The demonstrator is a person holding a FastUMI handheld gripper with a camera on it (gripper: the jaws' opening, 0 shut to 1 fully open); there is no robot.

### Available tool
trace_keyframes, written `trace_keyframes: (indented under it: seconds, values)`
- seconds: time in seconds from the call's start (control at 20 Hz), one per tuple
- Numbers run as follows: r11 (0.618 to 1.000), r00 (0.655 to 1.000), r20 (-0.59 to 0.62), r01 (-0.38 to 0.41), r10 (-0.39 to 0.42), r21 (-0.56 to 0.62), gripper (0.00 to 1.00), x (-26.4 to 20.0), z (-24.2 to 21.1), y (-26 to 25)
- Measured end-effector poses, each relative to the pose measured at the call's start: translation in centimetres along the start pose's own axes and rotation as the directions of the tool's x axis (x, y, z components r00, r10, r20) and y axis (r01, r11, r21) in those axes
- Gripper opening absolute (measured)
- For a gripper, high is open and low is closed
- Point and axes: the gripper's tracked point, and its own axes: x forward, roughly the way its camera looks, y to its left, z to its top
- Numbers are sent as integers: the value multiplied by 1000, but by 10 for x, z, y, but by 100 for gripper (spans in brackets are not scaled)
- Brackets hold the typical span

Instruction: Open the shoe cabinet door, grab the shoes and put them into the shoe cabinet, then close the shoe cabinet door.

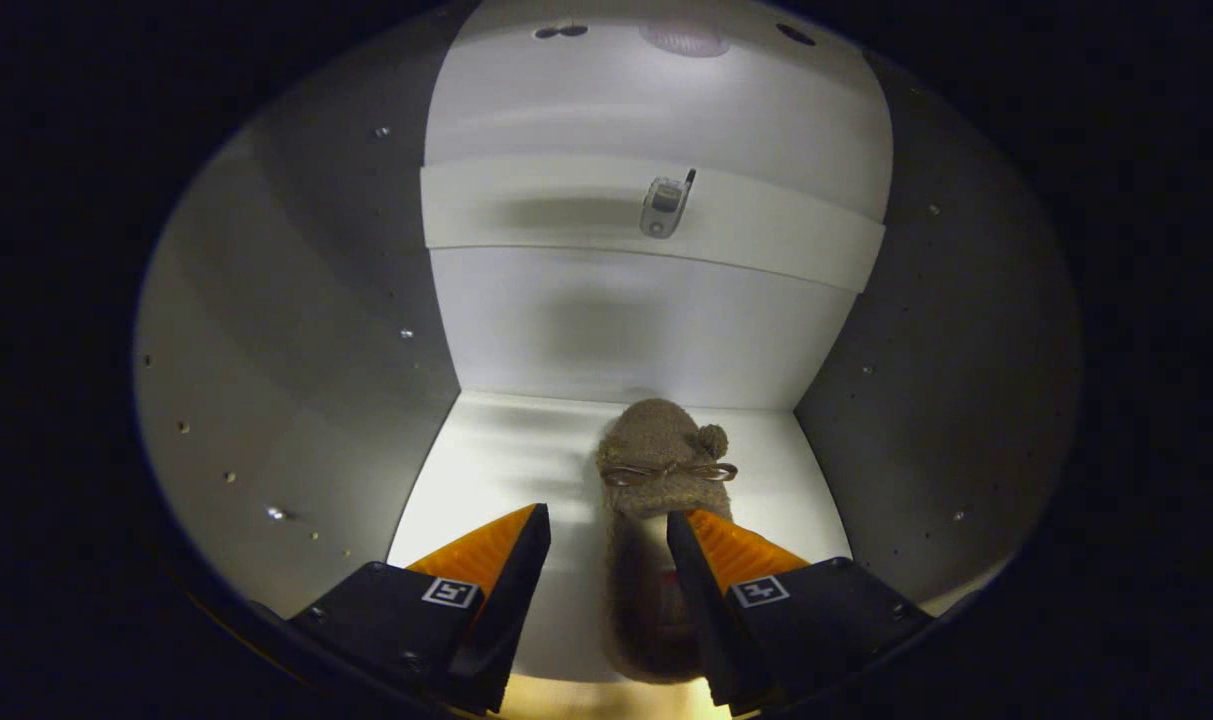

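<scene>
Interior of a white shoe cabinet [296, 330], seen from the claw looking straight into one compartment. Floor: a pale shelf panel [496, 470], brightly lit, running back to a white rear wall [626, 320]. Rear wall carries a horizontal white rail [526, 205] across its upper part, with a small metal fitting [664, 205] mounted near the rail's middle. Side walls: grey in shadow, each dotted with rows of small shelf-pin holes and a few metal studs. Contents: one brown fuzzy slipper [661, 455], lying on the shelf panel with its toe toward the rear wall and its heel toward the claw; the toe stops just short of the wall. Trim on the slipper: a thin ribbon bow across the upper and a small pom-pom on its right side. The slipper's open heel part runs back between the fingers, nearer the right one. Claw [608, 525]: fingers spread apart, a wide gap between the tips; the right finger [726, 560] stands against the slipper's right edge, whether touching cannot be told; the left finger [496, 555] is clear of it, over bare shelf.
</scene>
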Motion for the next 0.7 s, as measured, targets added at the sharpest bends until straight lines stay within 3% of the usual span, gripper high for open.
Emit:
trace_keyframes:
  seconds: [0.4, 0.7]
  values:
    - [1000, 976, 219, 2, -8, 28, 76, -120, 23, -3]
    - [997, 914, 406, -33, 4, 64, 76, -228, 15, -6]
